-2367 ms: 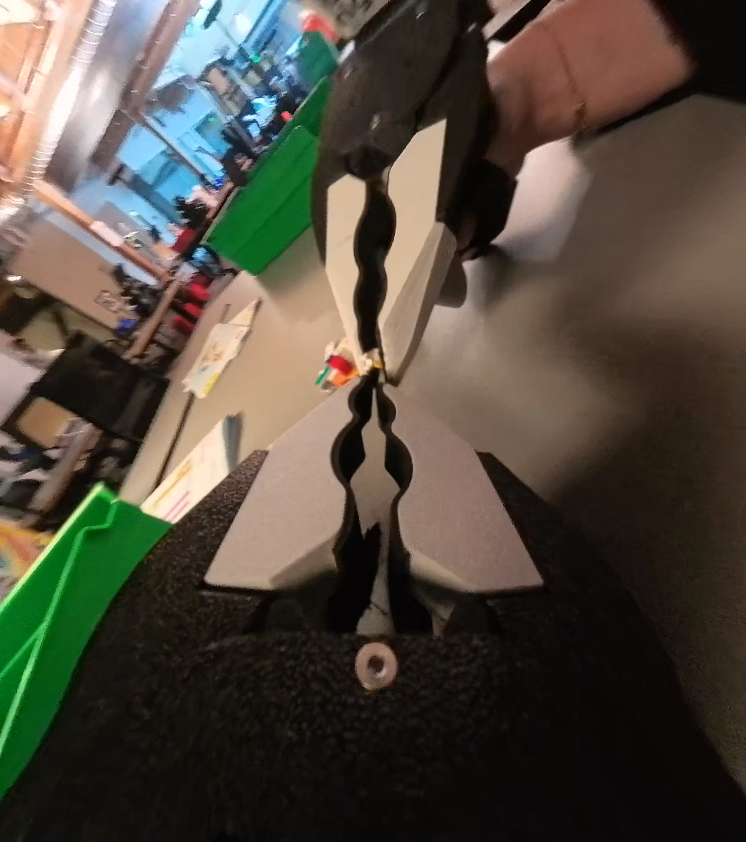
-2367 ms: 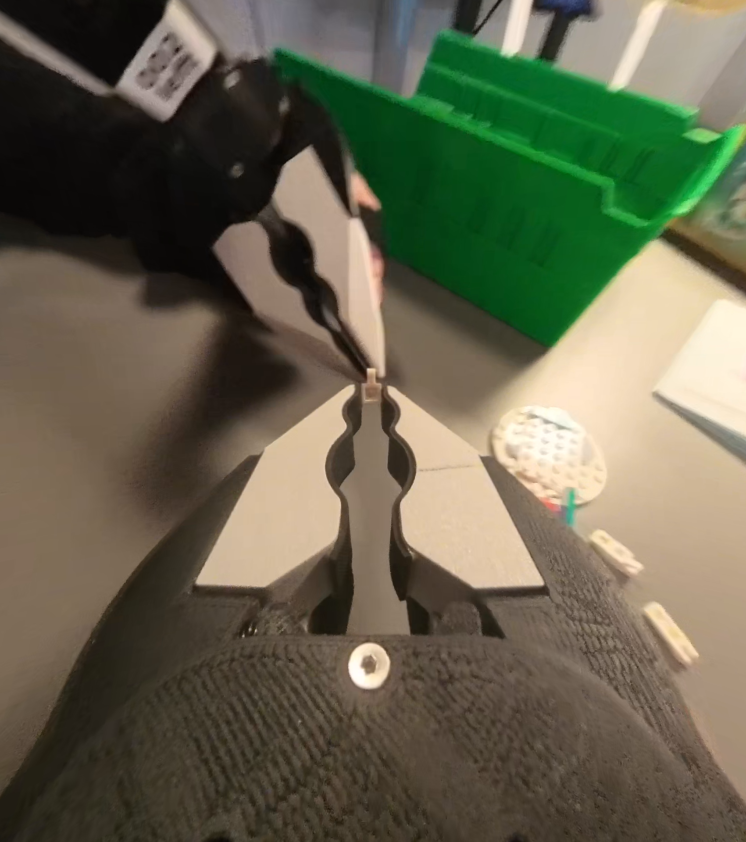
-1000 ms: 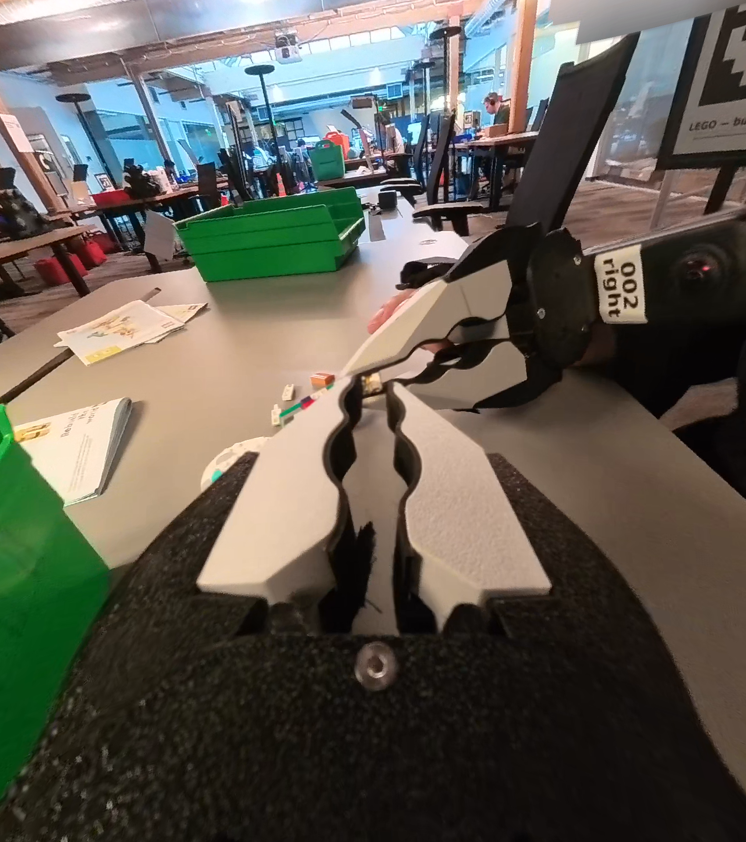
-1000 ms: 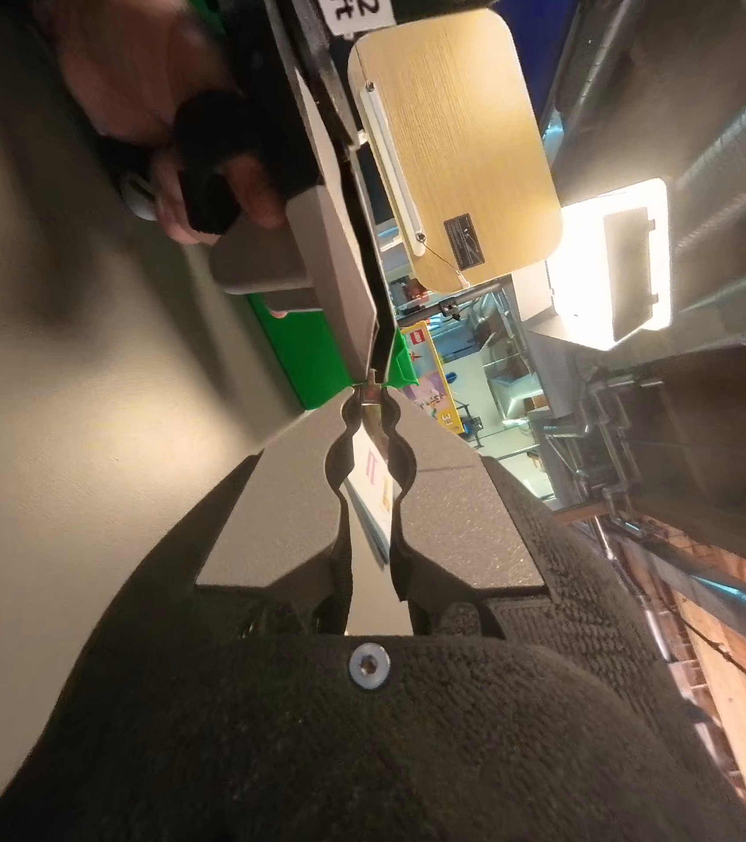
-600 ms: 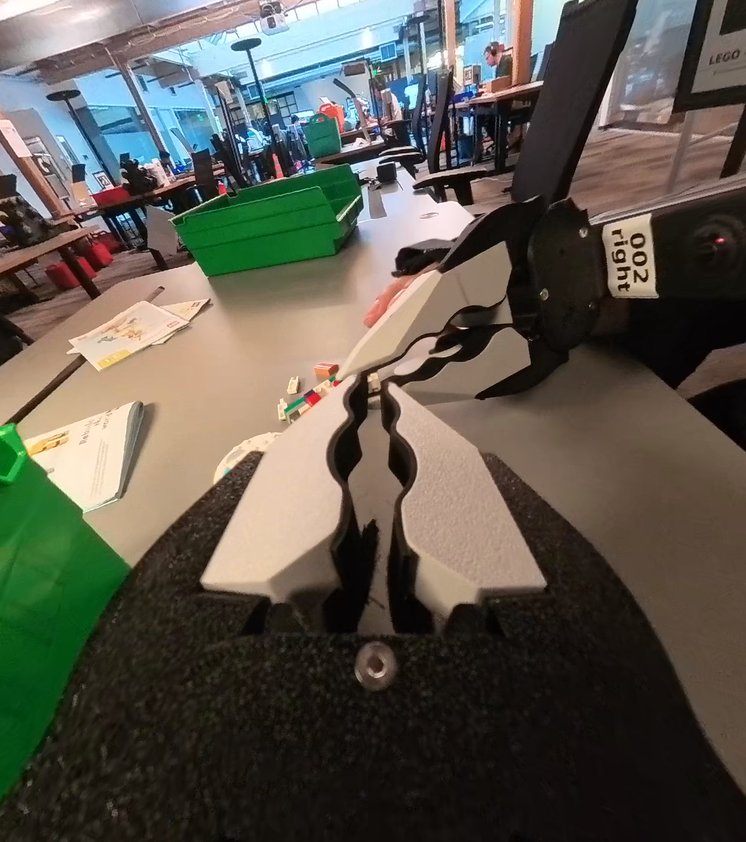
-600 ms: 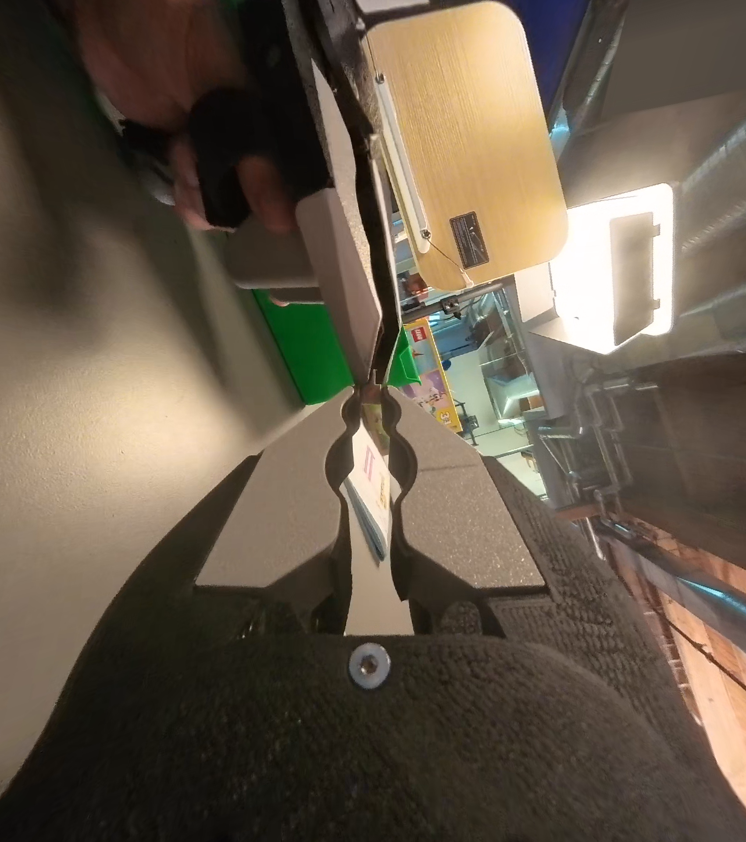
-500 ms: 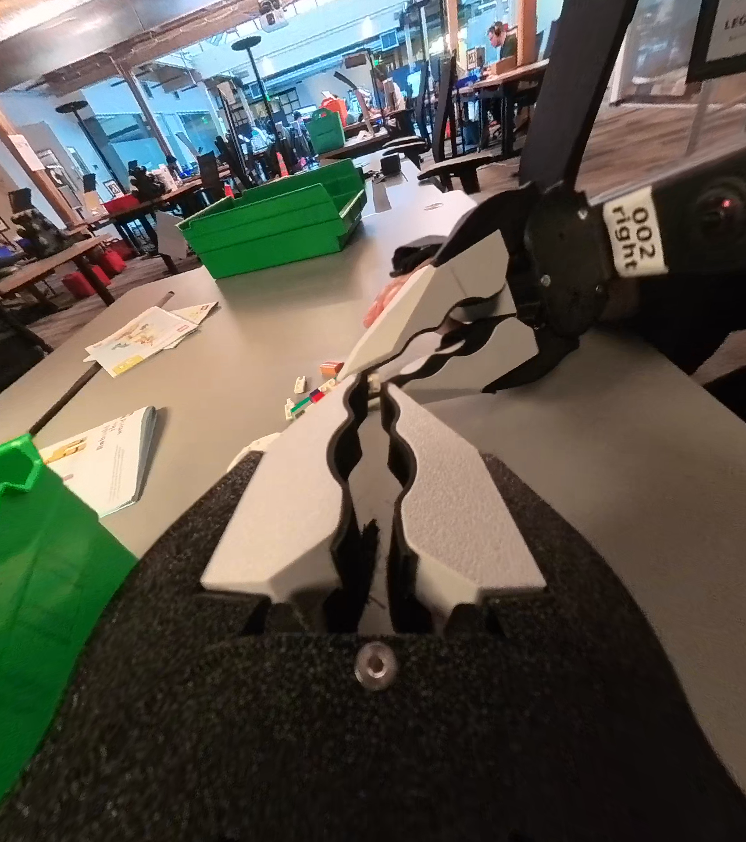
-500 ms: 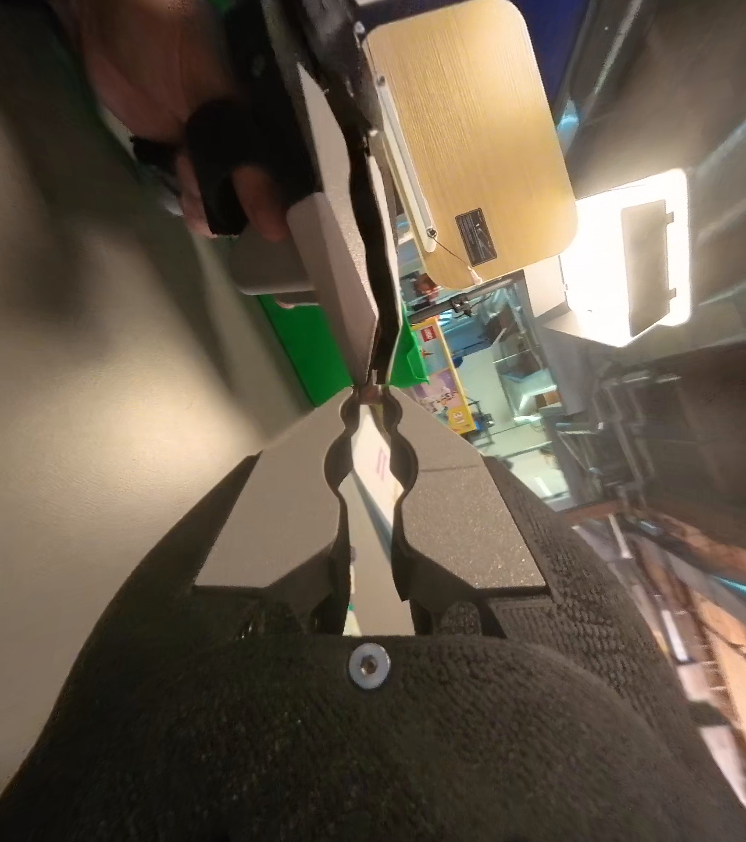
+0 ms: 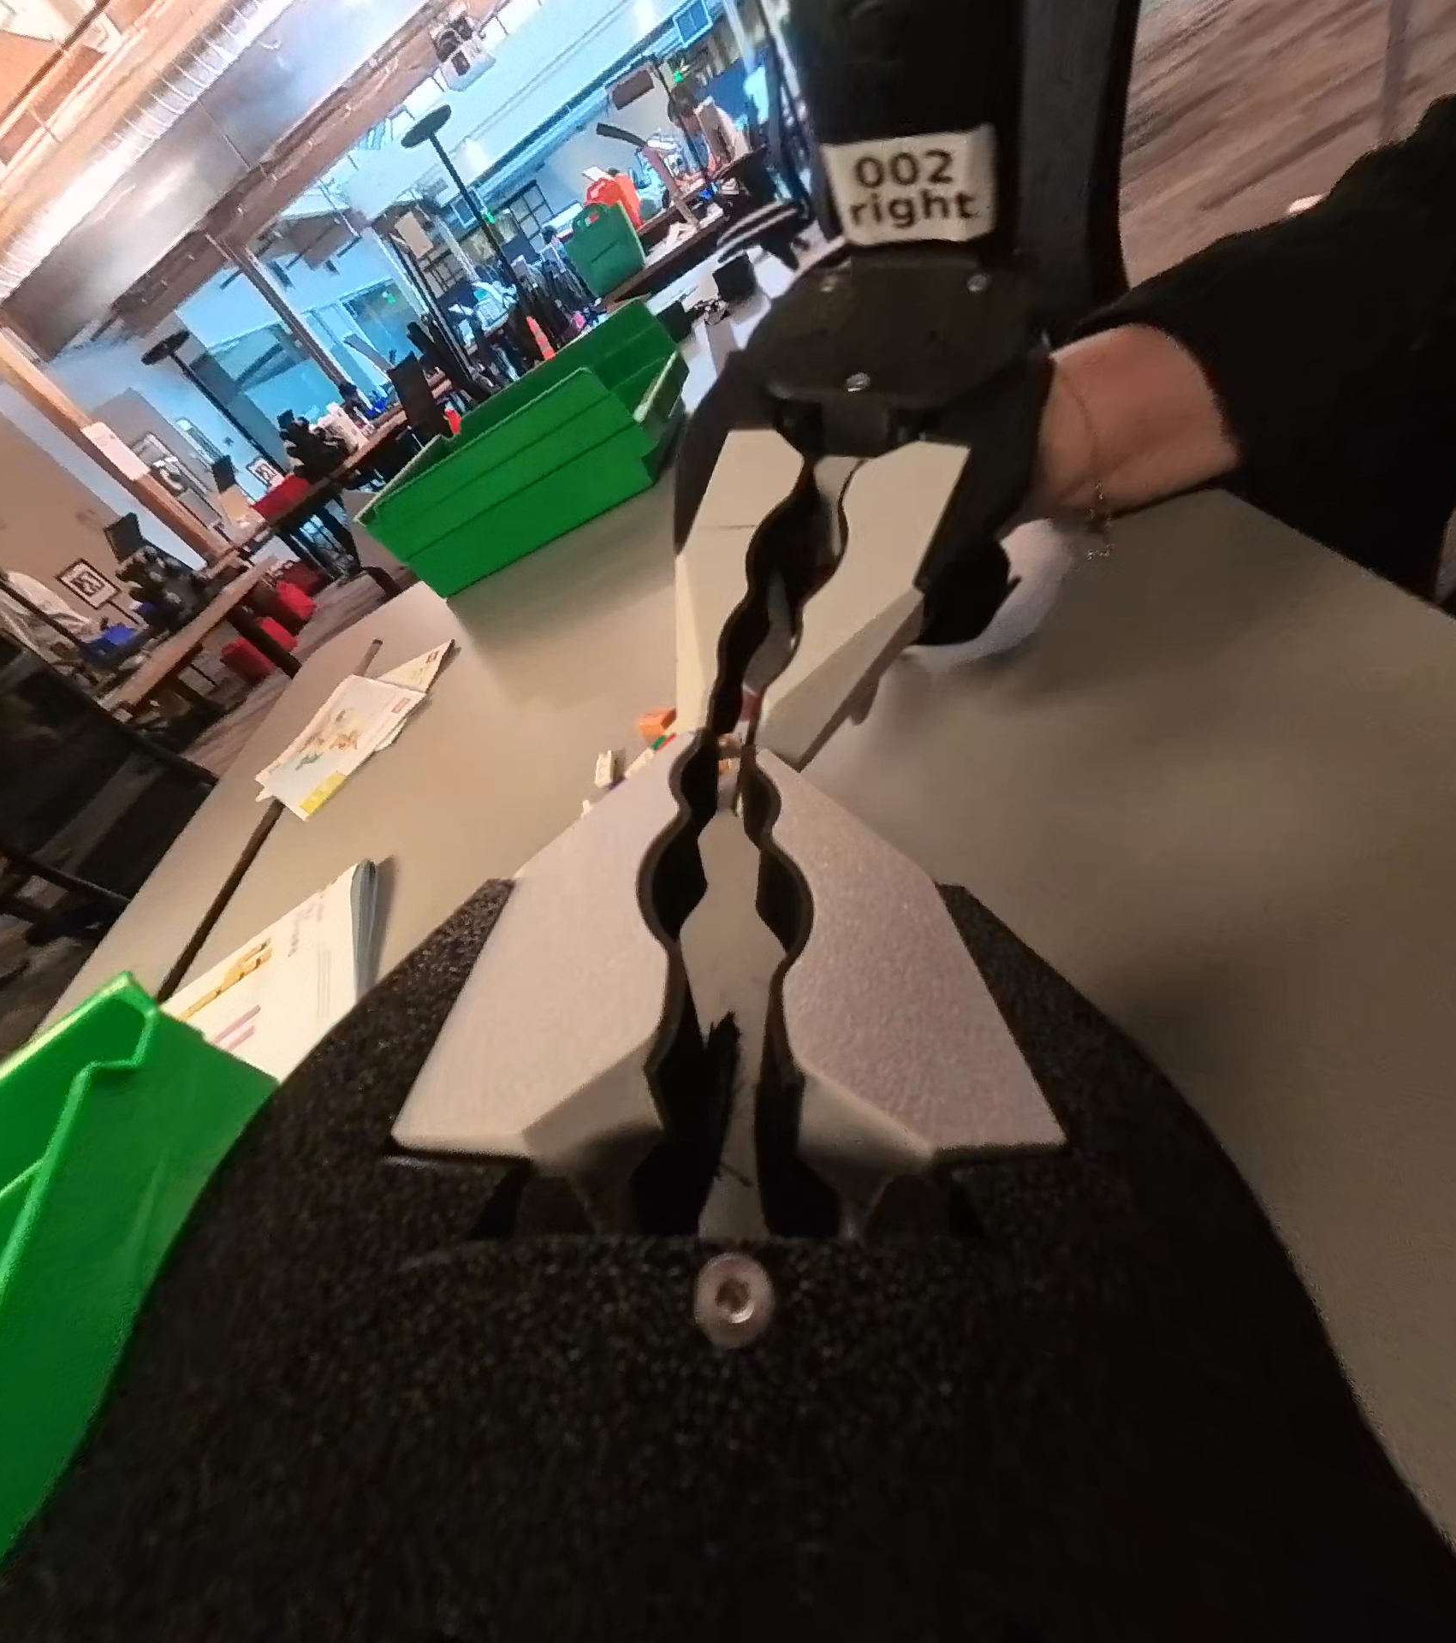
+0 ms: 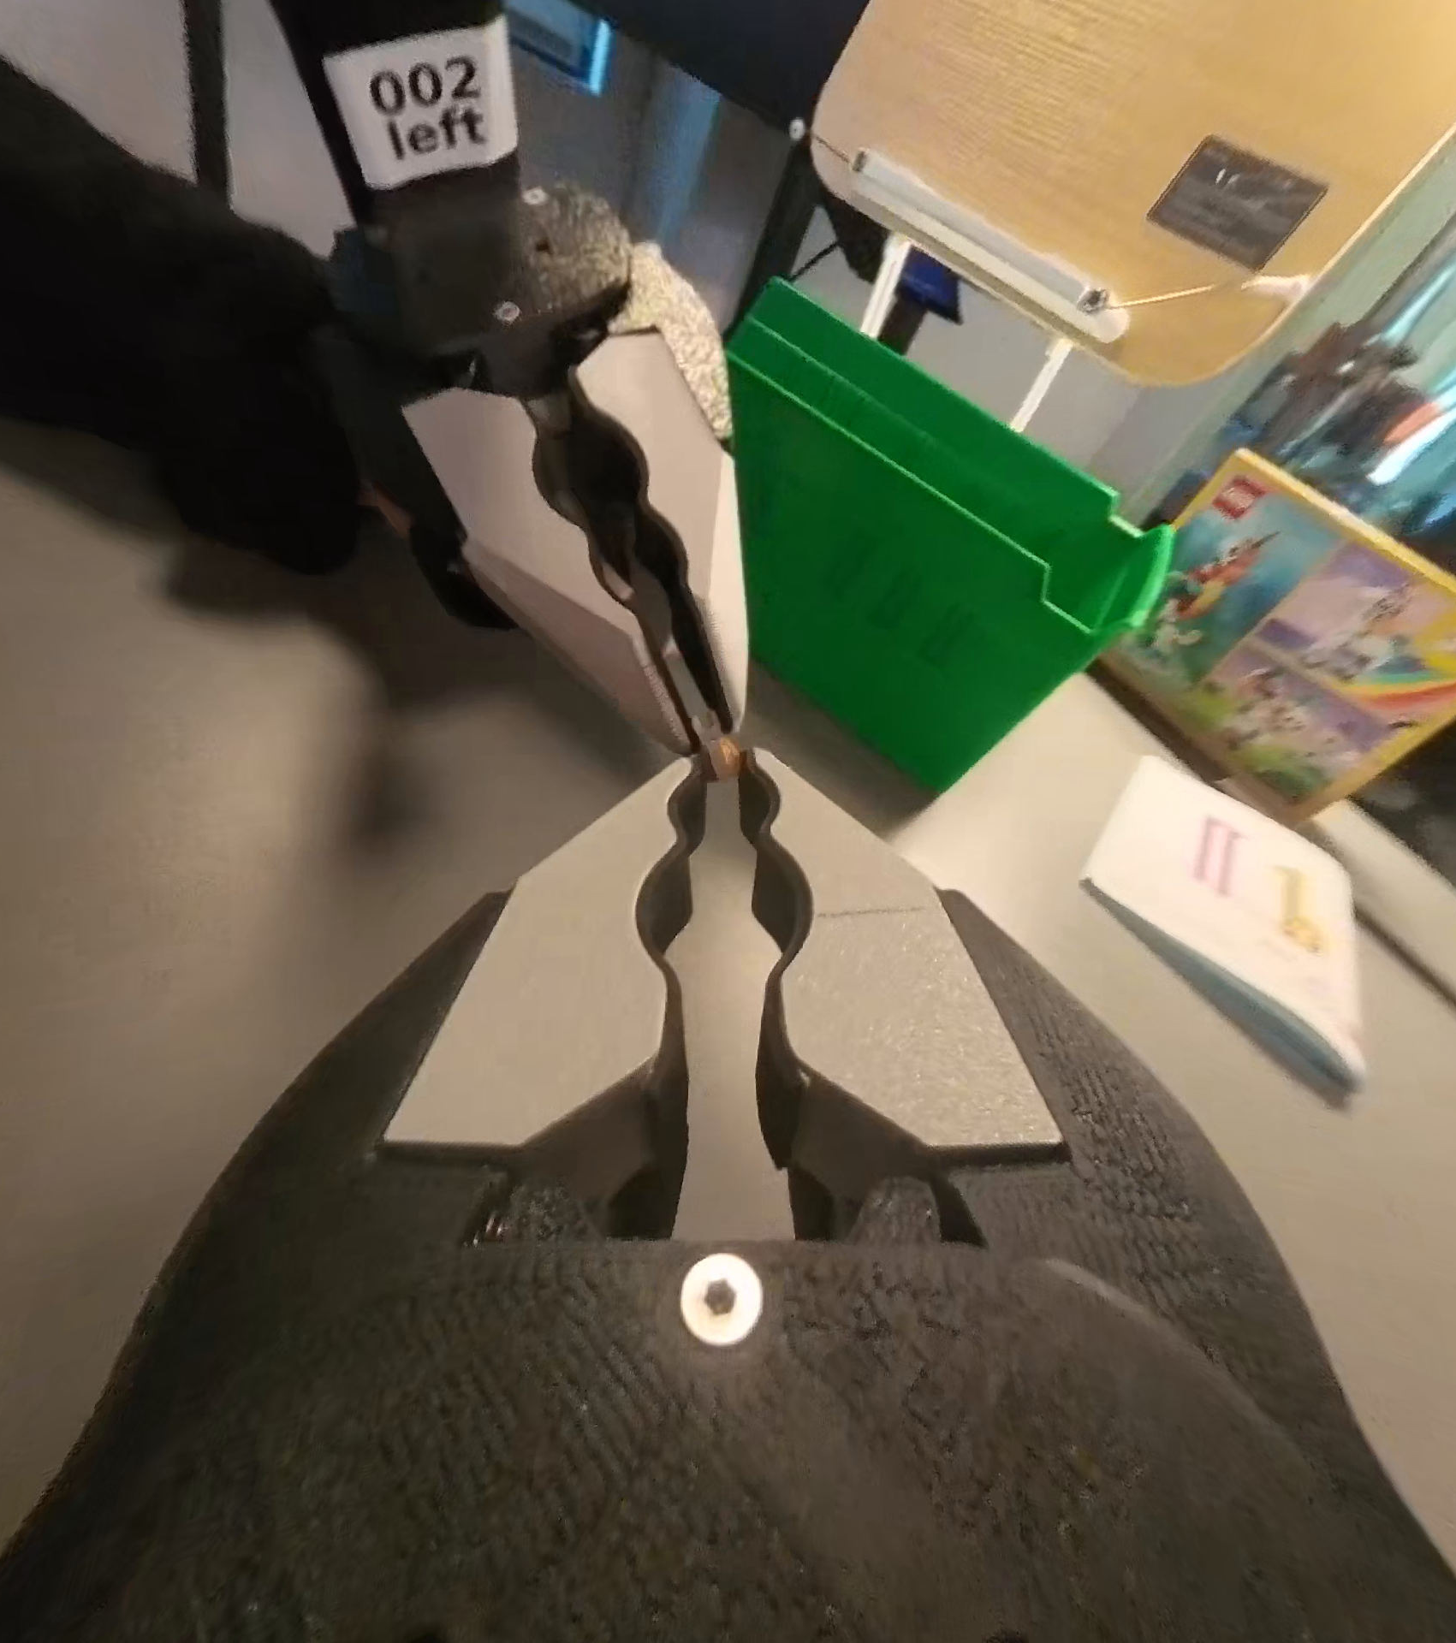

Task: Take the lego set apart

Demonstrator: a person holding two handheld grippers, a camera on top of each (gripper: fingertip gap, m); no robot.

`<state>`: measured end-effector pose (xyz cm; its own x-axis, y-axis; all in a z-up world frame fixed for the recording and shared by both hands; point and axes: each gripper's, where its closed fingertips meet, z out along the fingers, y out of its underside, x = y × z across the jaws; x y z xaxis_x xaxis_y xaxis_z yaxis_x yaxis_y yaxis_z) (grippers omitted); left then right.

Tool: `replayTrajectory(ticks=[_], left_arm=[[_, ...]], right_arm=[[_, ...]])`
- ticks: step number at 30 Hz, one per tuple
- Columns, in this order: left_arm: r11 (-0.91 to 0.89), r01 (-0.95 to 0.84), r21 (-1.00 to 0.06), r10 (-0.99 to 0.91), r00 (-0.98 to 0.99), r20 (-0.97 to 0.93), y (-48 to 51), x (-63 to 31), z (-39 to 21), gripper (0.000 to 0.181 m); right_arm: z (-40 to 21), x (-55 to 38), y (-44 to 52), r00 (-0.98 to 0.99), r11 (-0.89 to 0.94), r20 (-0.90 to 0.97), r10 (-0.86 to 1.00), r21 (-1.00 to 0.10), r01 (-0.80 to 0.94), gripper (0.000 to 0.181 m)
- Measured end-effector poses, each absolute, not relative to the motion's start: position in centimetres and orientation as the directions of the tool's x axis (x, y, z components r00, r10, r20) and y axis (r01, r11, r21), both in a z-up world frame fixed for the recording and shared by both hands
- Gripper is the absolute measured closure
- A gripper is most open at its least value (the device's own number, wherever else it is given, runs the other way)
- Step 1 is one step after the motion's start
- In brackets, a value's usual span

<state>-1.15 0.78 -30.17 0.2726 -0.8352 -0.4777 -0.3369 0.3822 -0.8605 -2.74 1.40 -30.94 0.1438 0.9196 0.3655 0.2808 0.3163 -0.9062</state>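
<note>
A tiny tan lego piece (image 10: 722, 758) is pinched tip to tip between both grippers, above the grey table (image 10: 128, 800). My right gripper (image 10: 722, 781) is shut on it from below in the right wrist view, and my left gripper (image 10: 708, 731) comes down on it from above. In the left wrist view my left gripper (image 9: 728, 782) is shut on the piece (image 9: 733, 765), and the right gripper (image 9: 737, 711) reaches down from above, held by a hand. Most of the piece is hidden by the fingertips.
Loose lego bits (image 9: 653, 725) lie on the table behind the grippers. Stacked green trays (image 9: 528, 480) stand farther back, with a green bin (image 9: 39, 1200) close at left and two booklets (image 9: 350, 720). A lego box (image 10: 1329, 640) and booklet (image 10: 1240, 925) lie at right. My two grippers' fingertips are within a few centimetres of each other.
Both grippers have twisted about the pinched piece. The right gripper has swung from lying sideways to pointing down from above. Both stay shut on the piece.
</note>
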Motion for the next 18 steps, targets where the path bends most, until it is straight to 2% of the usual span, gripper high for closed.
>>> replayTrajectory(ticks=[4,9,11,13,18], left_arm=[[0.459,-0.389,-0.798,-0.778,0.257,-0.573,0.7,-1.1,-30.3,0.178],[0.422,-0.372,-0.827,-0.798,0.282,-0.533,1.2,-1.4,-30.3,0.178],[0.398,-0.359,-0.844,-0.807,0.300,-0.508,1.4,-1.6,-30.1,0.178],[0.376,-0.359,-0.854,-0.809,0.322,-0.492,1.9,-2.0,-30.1,0.178],[0.227,-0.475,-0.850,-0.862,0.308,-0.402,3.0,-2.2,-33.5,0.177]], right_arm=[[-31.1,-2.7,1.3,0.133,0.274,0.319,0.938,-0.922,0.275,0.176],[-31.0,-2.8,1.9,0.184,0.364,0.426,0.886,-0.884,0.294,0.175],[-30.6,-2.5,2.0,0.194,0.351,0.405,0.893,-0.899,0.263,0.175],[-29.9,-1.8,2.7,0.229,0.319,0.369,0.901,-0.920,0.228,0.165],[-28.7,1.5,6.5,0.407,0.238,0.305,0.861,-0.949,0.206,0.156]])
